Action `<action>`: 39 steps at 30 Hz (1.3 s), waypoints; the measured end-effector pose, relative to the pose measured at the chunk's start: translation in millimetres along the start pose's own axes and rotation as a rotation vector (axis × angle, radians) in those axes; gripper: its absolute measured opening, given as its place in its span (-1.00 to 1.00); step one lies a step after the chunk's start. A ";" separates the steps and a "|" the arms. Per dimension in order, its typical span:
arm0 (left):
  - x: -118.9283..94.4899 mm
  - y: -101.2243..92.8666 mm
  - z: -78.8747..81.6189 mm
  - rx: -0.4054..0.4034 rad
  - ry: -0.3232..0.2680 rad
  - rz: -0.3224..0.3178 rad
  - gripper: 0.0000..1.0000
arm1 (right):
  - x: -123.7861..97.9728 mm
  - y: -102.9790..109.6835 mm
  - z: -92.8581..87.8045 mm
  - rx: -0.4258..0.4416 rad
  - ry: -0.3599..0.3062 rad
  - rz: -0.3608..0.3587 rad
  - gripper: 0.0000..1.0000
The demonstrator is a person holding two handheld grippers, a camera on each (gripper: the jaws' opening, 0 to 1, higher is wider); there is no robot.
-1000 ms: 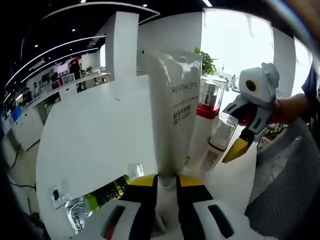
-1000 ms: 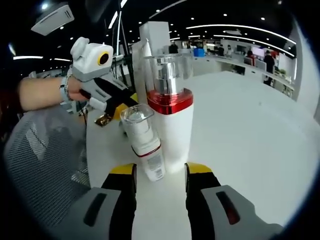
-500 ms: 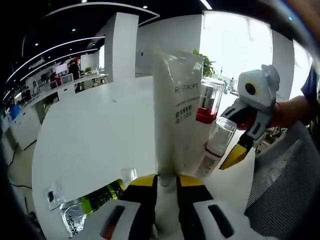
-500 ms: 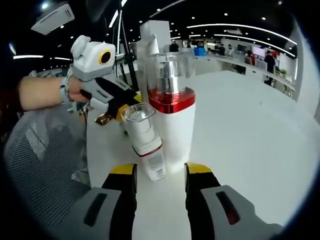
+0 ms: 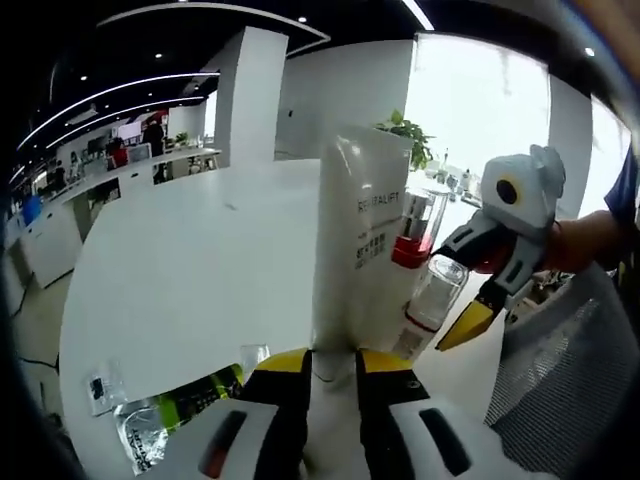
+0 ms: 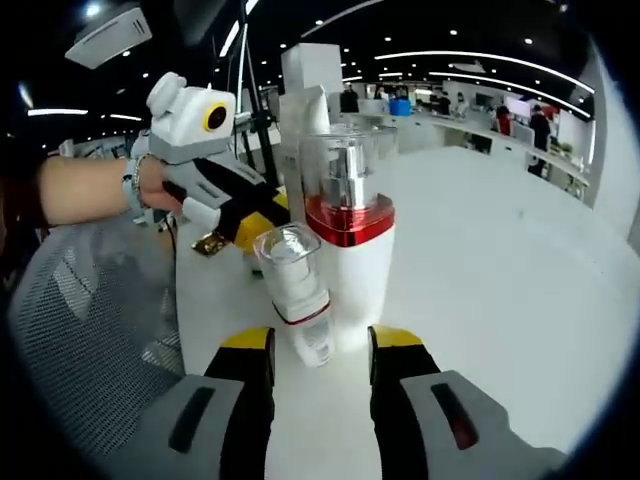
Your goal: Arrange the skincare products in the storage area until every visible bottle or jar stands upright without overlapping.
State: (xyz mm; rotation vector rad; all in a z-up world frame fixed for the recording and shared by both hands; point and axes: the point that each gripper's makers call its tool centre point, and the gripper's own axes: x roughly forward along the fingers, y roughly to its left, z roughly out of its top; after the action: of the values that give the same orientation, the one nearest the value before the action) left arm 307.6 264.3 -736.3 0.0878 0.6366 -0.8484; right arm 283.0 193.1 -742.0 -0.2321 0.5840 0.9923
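A tall white tube (image 5: 365,240) marked REVITALIFT stands upright on the white table (image 5: 190,270), and my left gripper (image 5: 333,368) is shut on its base. Right of it stand a white bottle with a red band and clear cap (image 5: 410,250) and a small clear-capped bottle (image 5: 435,300). My right gripper (image 5: 468,322) hovers beside them. In the right gripper view my right gripper (image 6: 320,350) is open, and the small bottle (image 6: 297,290) stands upright just ahead of its jaws, untouched. The red-banded bottle (image 6: 350,250) stands close behind it. My left gripper (image 6: 250,218) and the tube (image 6: 300,125) are at the back left.
A clear and green sachet (image 5: 175,410) and a small flat packet (image 5: 100,390) lie on the table at lower left. A grey mesh chair (image 6: 90,330) stands at the table's edge. A person's forearm (image 6: 85,190) holds my left gripper.
My left gripper has carried the white tube a little closer to the two bottles. The small bottle now looks more upright and slightly farther from my right jaws.
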 end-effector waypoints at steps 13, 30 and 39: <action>-22.2 45.2 -21.2 -0.008 0.119 0.183 -0.48 | -20.1 1.7 -8.2 0.033 0.210 -0.075 -0.30; -1.8 52.9 -62.1 -0.001 0.298 0.278 -0.55 | -19.3 28.4 -17.3 0.008 0.274 -0.106 -0.34; -9.7 55.6 -54.1 -0.071 0.266 0.309 -0.59 | -19.8 24.5 -23.3 -0.032 0.297 -0.112 -0.40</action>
State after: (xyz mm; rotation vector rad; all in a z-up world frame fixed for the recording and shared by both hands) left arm 316.6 325.3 -784.5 0.2319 0.8767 -0.5184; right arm 246.0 181.8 -748.3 -0.4409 0.8169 0.8650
